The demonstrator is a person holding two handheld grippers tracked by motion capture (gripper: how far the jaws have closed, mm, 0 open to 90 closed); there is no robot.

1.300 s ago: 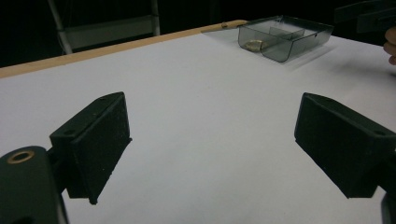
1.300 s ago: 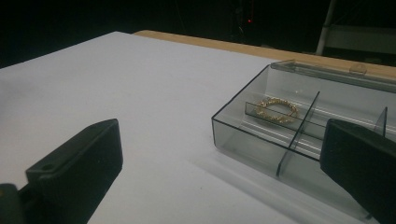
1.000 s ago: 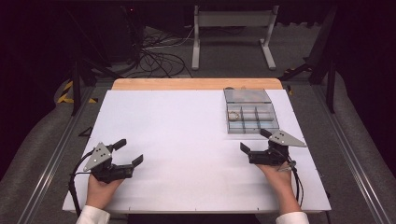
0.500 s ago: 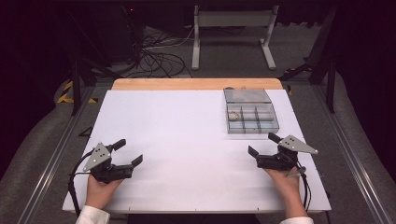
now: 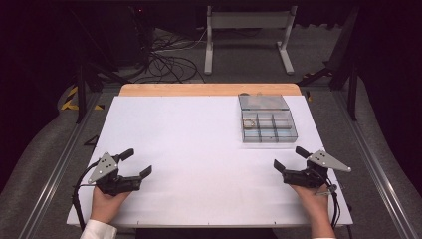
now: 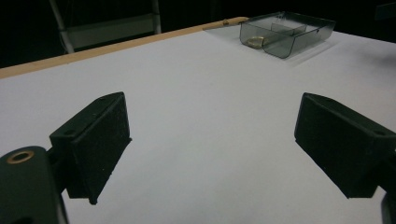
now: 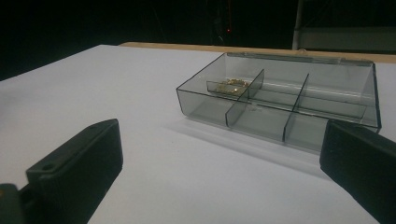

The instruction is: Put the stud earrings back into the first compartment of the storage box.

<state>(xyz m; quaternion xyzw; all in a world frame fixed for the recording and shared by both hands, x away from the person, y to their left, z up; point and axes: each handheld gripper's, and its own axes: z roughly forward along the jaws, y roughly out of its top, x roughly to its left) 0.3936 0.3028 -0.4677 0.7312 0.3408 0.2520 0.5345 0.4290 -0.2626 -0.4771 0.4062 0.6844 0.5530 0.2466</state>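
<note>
Both jaws spread wide and empty, the left gripper (image 5: 133, 163) and right gripper (image 5: 287, 158) wait near the table's (image 5: 189, 149) front edge, the divided clear box (image 5: 267, 125) untouched toward its far right corner

The compartment box (image 7: 280, 109) is smoky, glossy clear plastic; the table (image 5: 199, 149) top is matt white, edged in bare wood; the trinket (image 7: 231, 85) inside looks perhaps metallic gold.
</note>
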